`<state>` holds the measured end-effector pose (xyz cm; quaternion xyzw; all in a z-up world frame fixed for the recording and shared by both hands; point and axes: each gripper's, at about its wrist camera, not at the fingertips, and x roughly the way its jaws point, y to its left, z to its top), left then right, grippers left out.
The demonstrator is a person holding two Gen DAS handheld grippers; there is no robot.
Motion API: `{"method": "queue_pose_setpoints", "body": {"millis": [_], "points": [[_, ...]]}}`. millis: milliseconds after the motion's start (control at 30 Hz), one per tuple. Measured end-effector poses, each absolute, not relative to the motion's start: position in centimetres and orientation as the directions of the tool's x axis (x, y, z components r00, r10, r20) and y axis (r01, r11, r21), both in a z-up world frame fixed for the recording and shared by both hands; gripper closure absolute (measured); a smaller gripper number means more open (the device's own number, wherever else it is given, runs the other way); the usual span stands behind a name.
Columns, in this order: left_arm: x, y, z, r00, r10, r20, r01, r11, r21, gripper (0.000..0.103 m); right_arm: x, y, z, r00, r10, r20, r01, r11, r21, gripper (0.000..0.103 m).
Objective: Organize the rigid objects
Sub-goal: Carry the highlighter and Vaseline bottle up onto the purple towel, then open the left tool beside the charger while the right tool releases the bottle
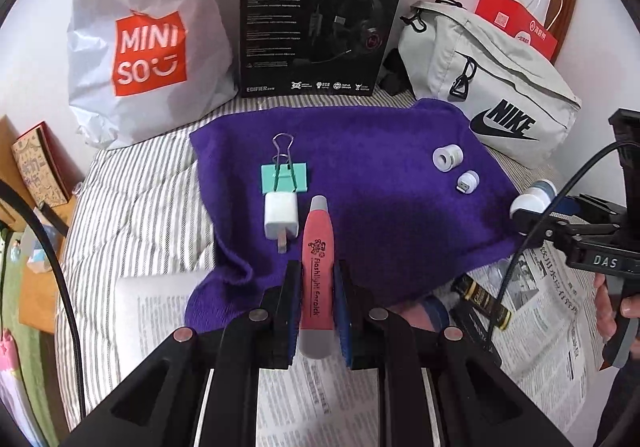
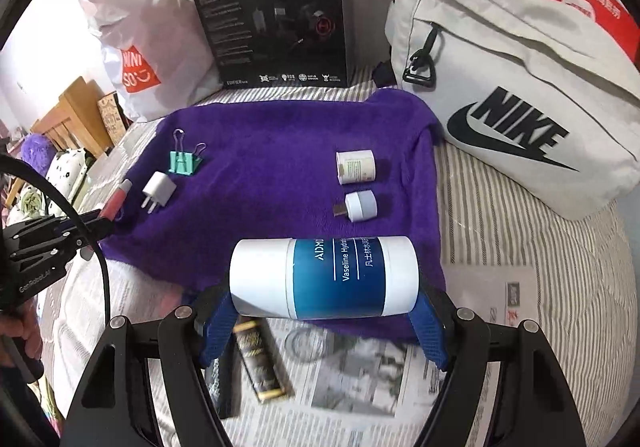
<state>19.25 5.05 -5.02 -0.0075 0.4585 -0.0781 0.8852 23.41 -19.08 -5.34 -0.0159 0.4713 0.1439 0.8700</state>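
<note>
My left gripper (image 1: 318, 307) is shut on a pink flashlight pen (image 1: 318, 259), held over the near edge of the purple cloth (image 1: 380, 175). On the cloth's left lie a white charger plug (image 1: 281, 221) and a mint binder clip (image 1: 285, 177). A small white roll (image 1: 447, 157) and a white USB light (image 1: 467, 181) lie on its right. My right gripper (image 2: 324, 311) is shut on a white and blue Vaseline bottle (image 2: 324, 277), held sideways above the cloth's near edge (image 2: 280, 167). From this side I see the plug (image 2: 159, 187), the clip (image 2: 183, 161), a small white jar (image 2: 356, 166) and the USB light (image 2: 360, 205).
Behind the cloth stand a white Miniso bag (image 1: 144, 47), a black headset box (image 1: 316, 23) and a grey Nike bag (image 1: 492, 87). Newspaper (image 2: 360, 379) covers the striped bedding in front, with a black and gold tube (image 2: 260, 359) on it.
</note>
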Motion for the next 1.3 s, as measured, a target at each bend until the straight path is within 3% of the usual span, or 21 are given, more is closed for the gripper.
{"method": "queue_pose_setpoints", "body": {"millis": [600,1300], "points": [[24.7,3.2,-8.8,0.487,-0.164,-0.858,0.160,0.982,-0.096,0.087,26.9,-17.9,-9.5,0.450,0.194,-0.872,-0.282,0.957,0.067,0.028],[25.1,4.3,-9.8,0.467,-0.106,-0.878,0.138,0.989,-0.046,0.087,27.6,-17.3,-11.1,0.447,0.169,-0.878,-0.309,0.951,0.026,0.028]]}}
